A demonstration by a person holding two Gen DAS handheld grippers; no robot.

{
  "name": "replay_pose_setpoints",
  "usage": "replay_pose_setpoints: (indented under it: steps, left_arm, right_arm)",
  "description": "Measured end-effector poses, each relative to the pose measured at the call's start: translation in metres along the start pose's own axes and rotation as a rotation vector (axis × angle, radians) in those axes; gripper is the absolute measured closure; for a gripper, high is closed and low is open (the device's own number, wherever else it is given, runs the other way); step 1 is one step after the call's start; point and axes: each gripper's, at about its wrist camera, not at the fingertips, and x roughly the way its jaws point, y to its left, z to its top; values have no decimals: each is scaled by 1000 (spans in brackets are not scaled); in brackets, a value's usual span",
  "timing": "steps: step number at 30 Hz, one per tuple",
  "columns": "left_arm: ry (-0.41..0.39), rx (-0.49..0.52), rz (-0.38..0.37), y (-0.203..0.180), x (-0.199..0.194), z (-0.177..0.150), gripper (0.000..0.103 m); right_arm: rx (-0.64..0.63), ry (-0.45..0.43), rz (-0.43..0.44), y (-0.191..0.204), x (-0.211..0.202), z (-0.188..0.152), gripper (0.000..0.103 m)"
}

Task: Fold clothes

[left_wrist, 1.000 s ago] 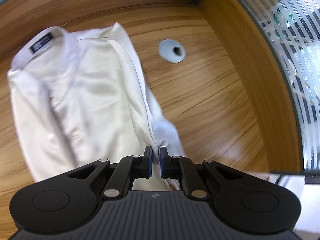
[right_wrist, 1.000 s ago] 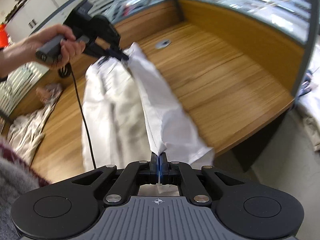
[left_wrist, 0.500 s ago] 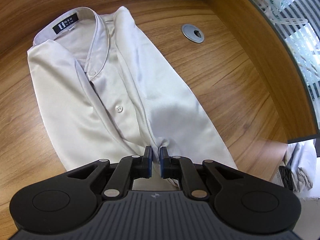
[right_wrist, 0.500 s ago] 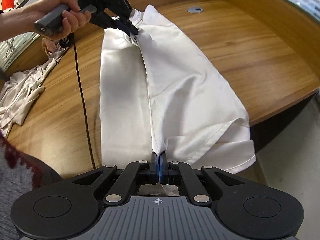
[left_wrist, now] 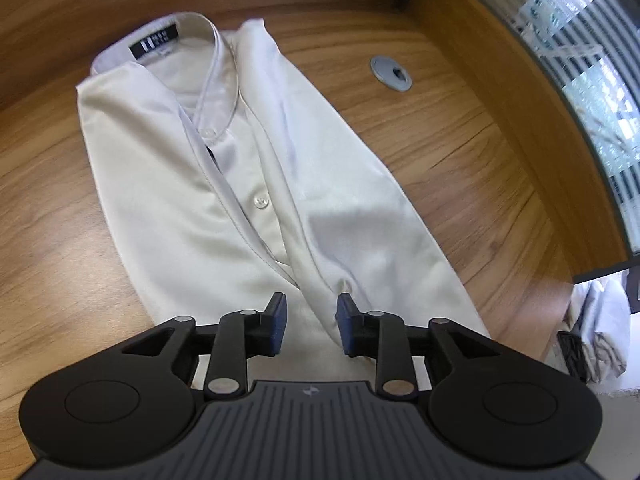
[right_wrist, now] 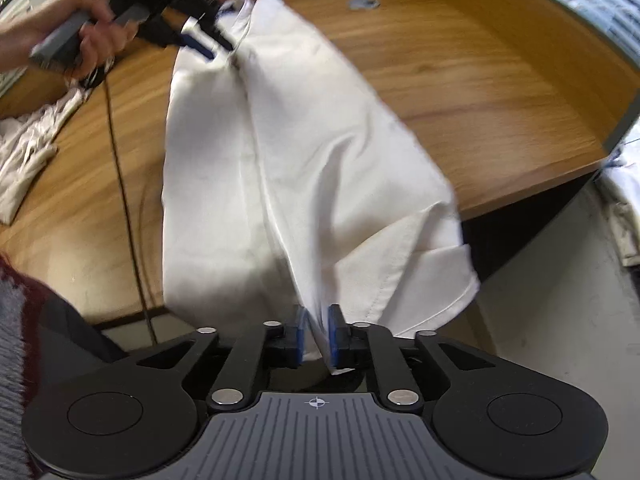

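Wood-grain surface (left_wrist: 460, 152) fills both views, bounded at the far side by a raised wooden wall and a striped glass partition (left_wrist: 592, 92). Its near edge shows in the right wrist view, with floor below. Bare wood lies open to the right of the garment, interrupted only by a grey cable grommet (left_wrist: 391, 73).

White shirt (left_wrist: 224, 184) lies lengthwise on the surface, collar at the far end with a black neck label (left_wrist: 154, 43), button placket facing up. One side panel is folded inward over the front. The hem end hangs past the near edge of the surface (right_wrist: 420, 264).

Crumpled pale cloth (right_wrist: 28, 152) lies on the surface well apart from the shirt, at the left of the right wrist view. More cloth sits beyond the surface edge at far right, cut off by the frame.

Left gripper (left_wrist: 310, 322) is over the folded fabric near the shirt's middle; its jaws stand wide apart and grip nothing. In the right wrist view this gripper (right_wrist: 208, 46) is blurred, held by the person's hand (right_wrist: 76, 36), with a black cable (right_wrist: 120, 152) trailing across the wood.

Right gripper (right_wrist: 317, 334) is at the hem: jaws slightly parted, a fold of shirt edge passing between them and lying against the right pad. Whether any clamping force remains cannot be determined.
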Motion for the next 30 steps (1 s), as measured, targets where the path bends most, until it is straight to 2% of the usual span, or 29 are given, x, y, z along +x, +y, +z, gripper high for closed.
replay_pose_setpoints:
  steps: [1,5,11,18,21,23,24,25,30]
  left_arm:
    - [-11,-8,-6,2,-5,-2,66]
    - [-51,-18,-13,3,-20,-7,66]
    - [-86,7,-32,-10,-22,-9,66]
    - [-52,10,-56,-29,8,0,66]
    - [-34,4,-63,-36,23,3,66]
    - [-18,7,-45,-38,34,5,66]
    - [-11,12,-35,-39,38,5,66]
    - [-5,14,-30,-39,41,5,66]
    - [14,-14,-22,-34,50,7,66]
  right_arm:
    - [15,-17,-7,-4,-5,3,80]
    - [98,-84,-30,-24,-19,17,78]
    - [299,-112,-73,-62,-10,28,77]
    - [499,-102,-8,-93,16,32,77]
    - [525,-92,14,-97,28,33,77]
    - [531,-78,24,-98,36,34,82]
    - [538,-81,32,-98,38,34,87]
    - [545,-85,38,-99,39,33,97]
    - [595,-140,-2,-105,24,24,99]
